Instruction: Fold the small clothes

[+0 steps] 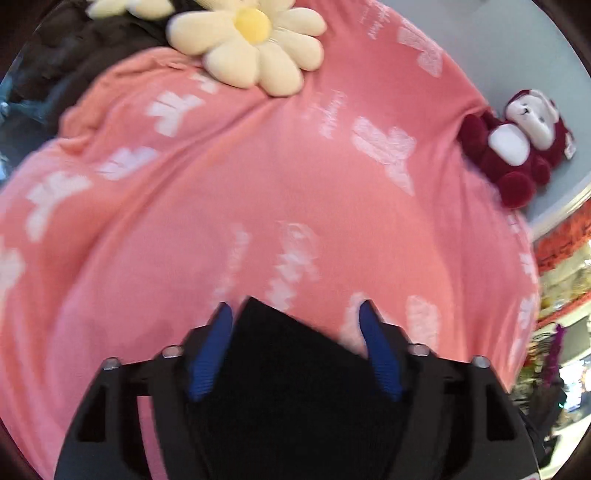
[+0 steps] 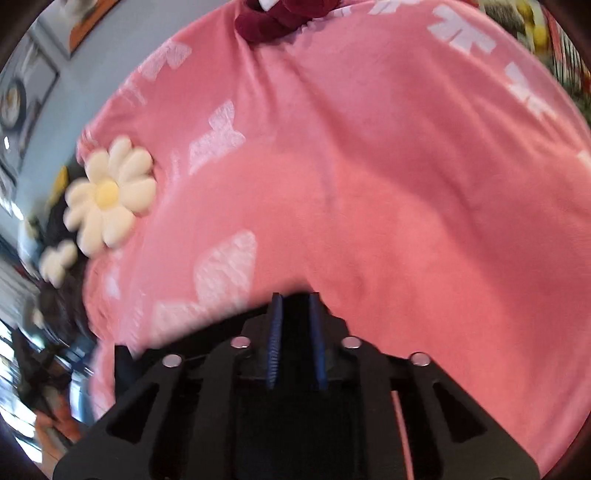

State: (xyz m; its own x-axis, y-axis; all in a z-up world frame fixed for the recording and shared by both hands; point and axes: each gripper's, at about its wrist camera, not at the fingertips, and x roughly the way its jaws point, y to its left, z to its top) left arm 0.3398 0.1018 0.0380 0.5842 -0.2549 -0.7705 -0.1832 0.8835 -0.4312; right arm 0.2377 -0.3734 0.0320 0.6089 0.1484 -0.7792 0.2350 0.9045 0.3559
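Observation:
A black garment (image 1: 295,369) lies between the blue fingers of my left gripper (image 1: 295,314), low in the left wrist view; the jaws stand wide apart and do not pinch it. In the right wrist view my right gripper (image 2: 295,299) has its blue pads close together with black cloth (image 2: 295,332) between them, held over the pink blanket (image 2: 369,184). The same pink blanket (image 1: 221,203) with white prints fills the left wrist view.
A cream daisy plush (image 1: 251,40) lies at the blanket's far edge, also in the right wrist view (image 2: 109,195). A maroon monkey plush (image 1: 517,144) sits at the right edge, and shows at the top of the right wrist view (image 2: 280,14). Dark clothes (image 1: 66,59) are piled at far left.

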